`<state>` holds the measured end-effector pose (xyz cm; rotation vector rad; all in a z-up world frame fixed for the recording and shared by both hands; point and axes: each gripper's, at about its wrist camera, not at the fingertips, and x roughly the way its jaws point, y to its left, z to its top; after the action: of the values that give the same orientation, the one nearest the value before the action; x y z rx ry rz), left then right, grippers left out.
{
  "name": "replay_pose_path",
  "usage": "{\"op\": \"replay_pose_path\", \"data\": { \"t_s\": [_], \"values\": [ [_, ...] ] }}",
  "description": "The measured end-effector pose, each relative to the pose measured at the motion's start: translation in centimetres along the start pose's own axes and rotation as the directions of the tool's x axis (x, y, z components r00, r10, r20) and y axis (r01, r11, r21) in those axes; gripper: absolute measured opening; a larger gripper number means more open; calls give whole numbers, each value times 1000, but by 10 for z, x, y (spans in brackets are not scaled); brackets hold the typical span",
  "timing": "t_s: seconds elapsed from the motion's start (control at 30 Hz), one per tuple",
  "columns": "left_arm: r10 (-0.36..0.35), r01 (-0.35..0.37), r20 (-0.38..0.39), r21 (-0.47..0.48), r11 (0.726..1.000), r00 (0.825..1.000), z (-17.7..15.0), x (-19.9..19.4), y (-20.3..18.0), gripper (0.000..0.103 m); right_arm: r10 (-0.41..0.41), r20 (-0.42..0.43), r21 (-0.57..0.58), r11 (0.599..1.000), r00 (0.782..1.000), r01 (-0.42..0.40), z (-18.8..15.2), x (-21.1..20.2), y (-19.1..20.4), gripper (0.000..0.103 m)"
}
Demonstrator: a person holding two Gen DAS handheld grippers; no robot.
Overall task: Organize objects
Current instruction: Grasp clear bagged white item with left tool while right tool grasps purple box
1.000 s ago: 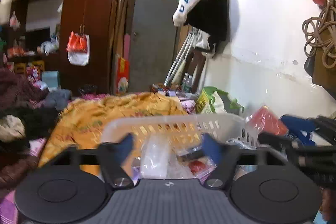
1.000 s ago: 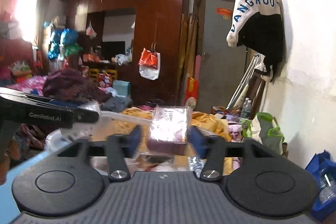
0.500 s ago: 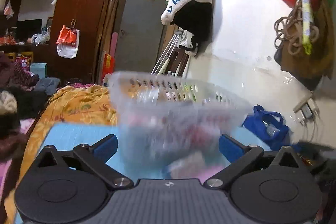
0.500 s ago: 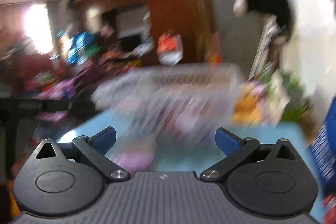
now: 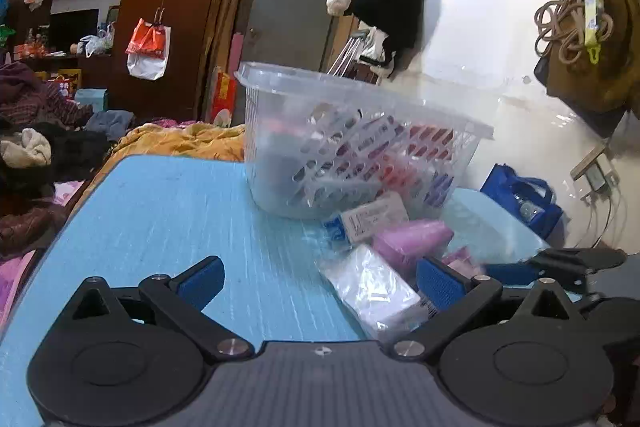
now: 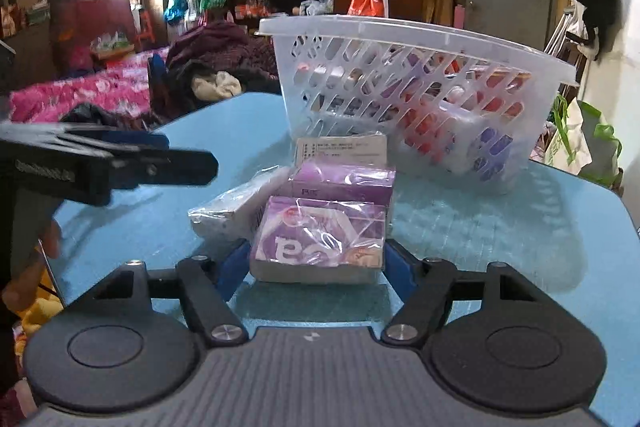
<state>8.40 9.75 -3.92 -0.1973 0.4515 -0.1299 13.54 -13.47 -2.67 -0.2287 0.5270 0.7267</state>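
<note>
On the blue table (image 6: 460, 227), just in front of the white basket (image 6: 400, 67) of packets, the right gripper (image 6: 316, 261) clamps a purple packet (image 6: 320, 241), while the left gripper (image 5: 318, 277) stands wide open, holding nothing, beside a clear bag (image 5: 372, 291).
</note>
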Motion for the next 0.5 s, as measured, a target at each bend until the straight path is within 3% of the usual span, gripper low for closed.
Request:
{"op": "replay_pose_path", "data": {
  "t_s": [0.17, 0.27, 0.43, 0.5],
  "values": [
    [2, 0, -28, 53, 999, 1000, -12, 7, -24, 103, -14, 119, 107, 994, 993, 1, -20, -37, -35, 73],
    [28, -24, -42, 98, 995, 999, -17, 14, -40, 101, -76, 160, 131, 990, 984, 55, -22, -48, -50, 73],
    [101, -90, -68, 149, 985, 993, -22, 20, -55, 98, -46, 183, 175, 985, 982, 14, -24, -50, -60, 73],
    [113, -102, -71, 147, 984, 991, -22, 20, -55, 91, -46, 185, 176, 984, 982, 13, -25, -49, -60, 73]
  ]
}}
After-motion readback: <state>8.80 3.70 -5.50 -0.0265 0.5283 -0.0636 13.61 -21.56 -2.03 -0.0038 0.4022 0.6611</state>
